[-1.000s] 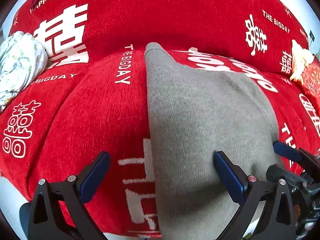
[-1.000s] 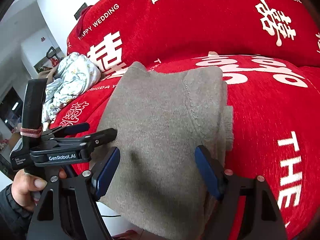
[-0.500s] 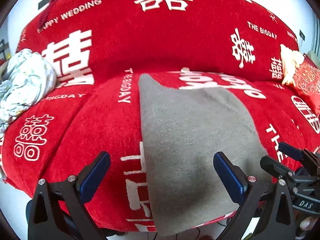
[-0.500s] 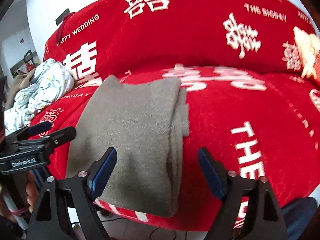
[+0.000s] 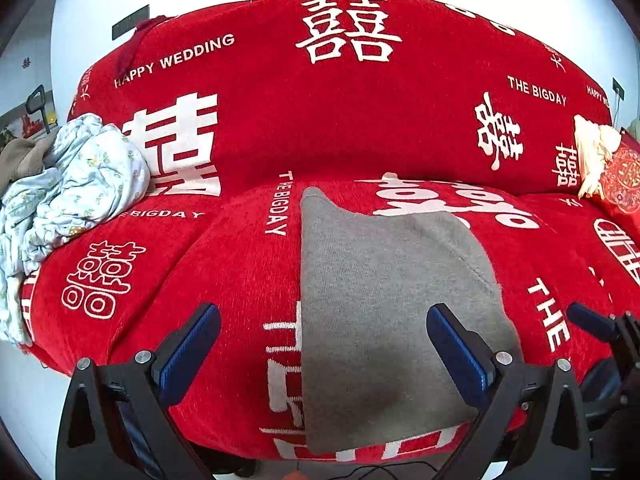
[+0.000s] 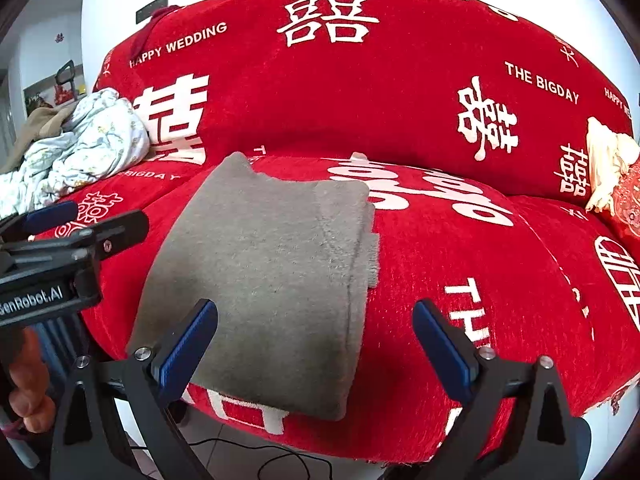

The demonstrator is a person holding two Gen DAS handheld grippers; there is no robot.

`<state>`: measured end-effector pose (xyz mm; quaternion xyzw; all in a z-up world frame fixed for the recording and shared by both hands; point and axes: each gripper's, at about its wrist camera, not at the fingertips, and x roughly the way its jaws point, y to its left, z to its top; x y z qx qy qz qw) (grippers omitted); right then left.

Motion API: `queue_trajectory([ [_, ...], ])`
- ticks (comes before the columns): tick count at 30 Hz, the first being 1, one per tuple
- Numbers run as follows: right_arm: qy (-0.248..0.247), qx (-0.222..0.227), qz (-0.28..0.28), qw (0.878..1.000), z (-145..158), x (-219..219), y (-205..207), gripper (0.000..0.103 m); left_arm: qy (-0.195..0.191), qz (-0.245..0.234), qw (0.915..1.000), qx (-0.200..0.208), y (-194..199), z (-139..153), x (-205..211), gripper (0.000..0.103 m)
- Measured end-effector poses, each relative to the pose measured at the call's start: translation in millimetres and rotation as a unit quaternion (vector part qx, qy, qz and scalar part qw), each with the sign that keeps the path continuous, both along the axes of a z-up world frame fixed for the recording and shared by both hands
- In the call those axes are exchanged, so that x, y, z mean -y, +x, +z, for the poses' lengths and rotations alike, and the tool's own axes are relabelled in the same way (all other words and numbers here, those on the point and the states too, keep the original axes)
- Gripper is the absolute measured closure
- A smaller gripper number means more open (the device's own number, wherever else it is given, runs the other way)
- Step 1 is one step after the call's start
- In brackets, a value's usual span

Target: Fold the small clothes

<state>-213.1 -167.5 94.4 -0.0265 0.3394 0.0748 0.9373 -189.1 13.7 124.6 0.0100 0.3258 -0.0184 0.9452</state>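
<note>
Both grippers, left (image 5: 320, 344) and right (image 6: 316, 340), are hanging released and empty above the folded grey garment (image 6: 272, 272) lying on the red sofa seat (image 6: 460, 264), so its next fold is wanting a square, even pinch.

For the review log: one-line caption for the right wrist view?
Open right gripper hovers before a folded grey garment on the red sofa cover; floral bundle at far left.

Home living room: sofa (image 5: 360, 120) under red wedding-print cover, crumpled floral laundry (image 5: 76, 184) at its left end, embroidered red cushion (image 5: 624, 176) right.
</note>
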Motion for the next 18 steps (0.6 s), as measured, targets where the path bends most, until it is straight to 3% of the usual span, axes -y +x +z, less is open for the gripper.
queue_trajectory([
  [18,0.004,-0.003,0.006,1.0,-2.2,-2.7,-3.2,0.004,0.024,0.01,0.9997,0.001,-9.3,-6.0,14.0,0.0],
])
